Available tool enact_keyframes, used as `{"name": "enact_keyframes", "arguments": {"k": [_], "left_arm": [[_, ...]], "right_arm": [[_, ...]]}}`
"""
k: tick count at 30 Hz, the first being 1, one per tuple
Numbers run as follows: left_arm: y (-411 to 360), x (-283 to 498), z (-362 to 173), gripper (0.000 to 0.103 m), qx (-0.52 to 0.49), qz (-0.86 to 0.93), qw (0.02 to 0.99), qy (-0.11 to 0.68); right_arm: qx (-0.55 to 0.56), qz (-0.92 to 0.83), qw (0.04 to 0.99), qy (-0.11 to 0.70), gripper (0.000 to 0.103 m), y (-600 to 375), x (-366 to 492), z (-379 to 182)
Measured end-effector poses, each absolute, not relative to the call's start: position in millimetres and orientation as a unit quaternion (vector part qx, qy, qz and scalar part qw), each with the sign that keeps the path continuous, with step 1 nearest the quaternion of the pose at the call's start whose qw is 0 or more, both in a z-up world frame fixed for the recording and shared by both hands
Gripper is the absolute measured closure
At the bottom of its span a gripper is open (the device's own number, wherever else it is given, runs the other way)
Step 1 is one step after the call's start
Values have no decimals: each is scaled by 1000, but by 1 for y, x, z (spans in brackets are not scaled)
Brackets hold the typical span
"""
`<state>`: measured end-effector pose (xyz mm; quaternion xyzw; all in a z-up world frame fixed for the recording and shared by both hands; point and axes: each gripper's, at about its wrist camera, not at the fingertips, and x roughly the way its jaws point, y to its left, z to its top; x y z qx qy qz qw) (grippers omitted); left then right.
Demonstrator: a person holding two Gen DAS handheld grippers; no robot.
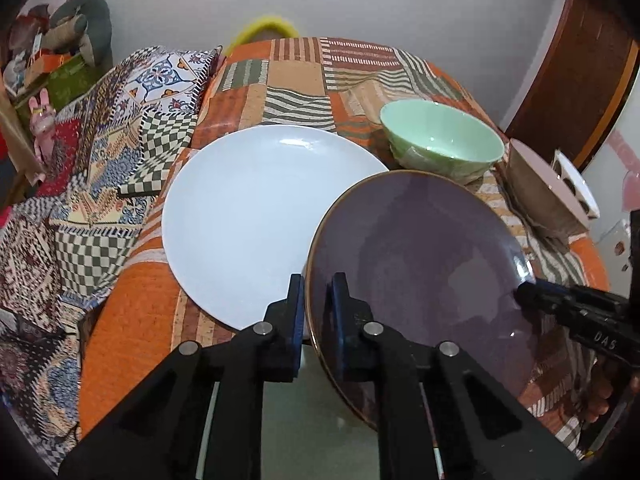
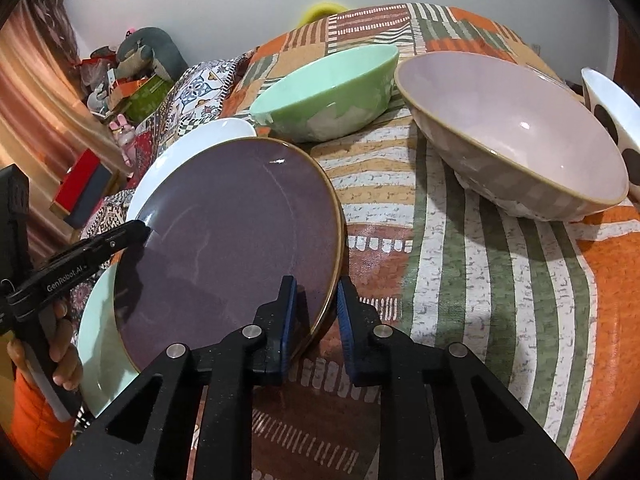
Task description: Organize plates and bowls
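Observation:
A purple plate [image 1: 420, 256] with a gold rim is held tilted above the table by both grippers. My left gripper [image 1: 318, 300] is shut on its left rim. My right gripper [image 2: 316, 300] straddles its right rim [image 2: 240, 240], the rim against the left pad with a gap to the right pad; it also shows in the left wrist view [image 1: 524, 290]. A white plate [image 1: 260, 216] lies flat on the table, partly under the purple one. A pale green plate [image 2: 100, 344] lies below it. A green bowl [image 1: 440, 144], a lilac bowl [image 2: 516, 136] and a white spotted bowl [image 2: 612, 120] stand behind.
The table has a patchwork orange, green and white cloth [image 2: 460, 280]. A patterned quilt [image 1: 100, 168] lies to the left of the table. A shelf of toys and boxes [image 1: 48, 60] stands at the far left, and a wooden door [image 1: 580, 80] at the right.

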<state>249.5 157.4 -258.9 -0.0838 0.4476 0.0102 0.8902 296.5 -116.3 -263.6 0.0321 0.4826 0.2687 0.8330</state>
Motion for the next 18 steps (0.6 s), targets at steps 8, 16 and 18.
{"name": "enact_keyframes", "arguments": {"k": [8, 16, 18], "left_arm": [[152, 238, -253, 91, -89, 0, 889, 449], [131, 214, -224, 91, -82, -16, 902, 424], [123, 207, -217, 91, -79, -21, 904, 420]], "right_arm": [[21, 266, 847, 460, 89, -123, 282, -247], [26, 262, 859, 439, 89, -138, 265, -221], [27, 259, 864, 430, 89, -145, 259, -213]]}}
